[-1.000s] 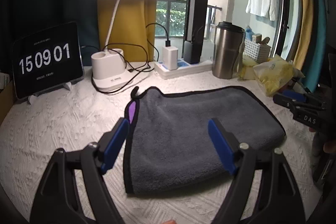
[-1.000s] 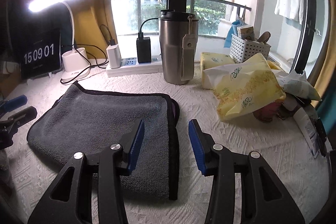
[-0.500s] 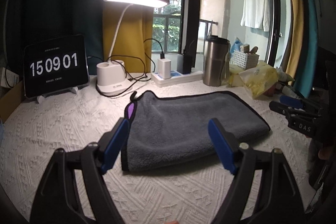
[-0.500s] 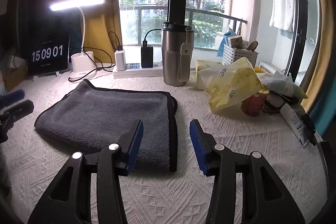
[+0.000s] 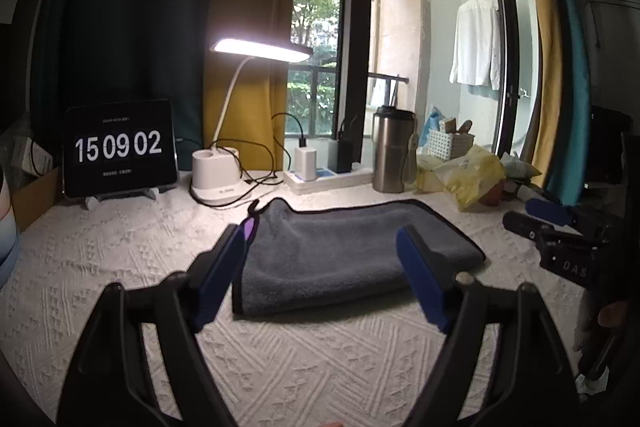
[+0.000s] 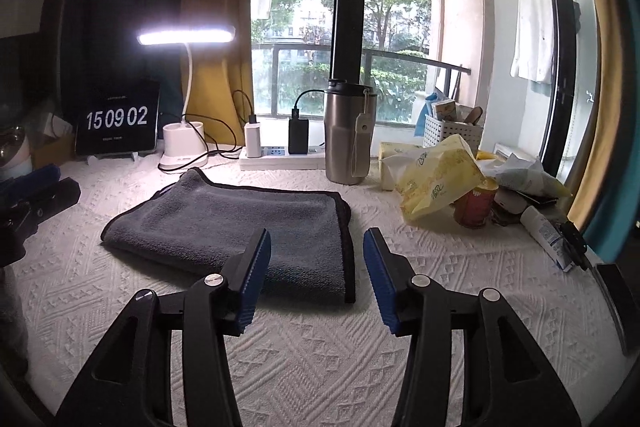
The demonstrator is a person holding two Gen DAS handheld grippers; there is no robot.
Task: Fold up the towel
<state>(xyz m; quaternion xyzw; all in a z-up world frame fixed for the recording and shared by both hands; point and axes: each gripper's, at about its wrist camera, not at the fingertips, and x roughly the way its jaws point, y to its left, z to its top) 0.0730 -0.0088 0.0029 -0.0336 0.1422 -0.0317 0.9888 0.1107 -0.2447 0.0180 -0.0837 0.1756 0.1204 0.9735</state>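
Looks like the folding is pretty much done here, going by how things lie. The grey towel (image 5: pixel 352 255) sits flat on the white textured worktop (image 5: pixel 320 359) as a neat rectangle, clearly doubled over: in the right wrist view you can see stacked layers with black piping along the right-hand edge (image 6: pixel 348 247), and the side toward the left gripper is a soft rounded fold. There's a little hanging loop and a bit of purple label poking out at the far left corner in the left wrist view. Surface looks smooth, no big wrinkles, edges lined up fairly well. The left gripper (image 5: pixel 324 279) is held back above the worktop with its blue fingers spread wide and nothing between them. Same for the right gripper (image 6: pixel 316 279): fingers apart, empty, near the towel's near right corner but not touching it. My guess is either it's finished or there's one more fold left to make it smaller, can't say which. The towel is in front of the lamp (image 5: pixel 260 53) and the steel tumbler (image 6: pixel 350 135), well apart from both.
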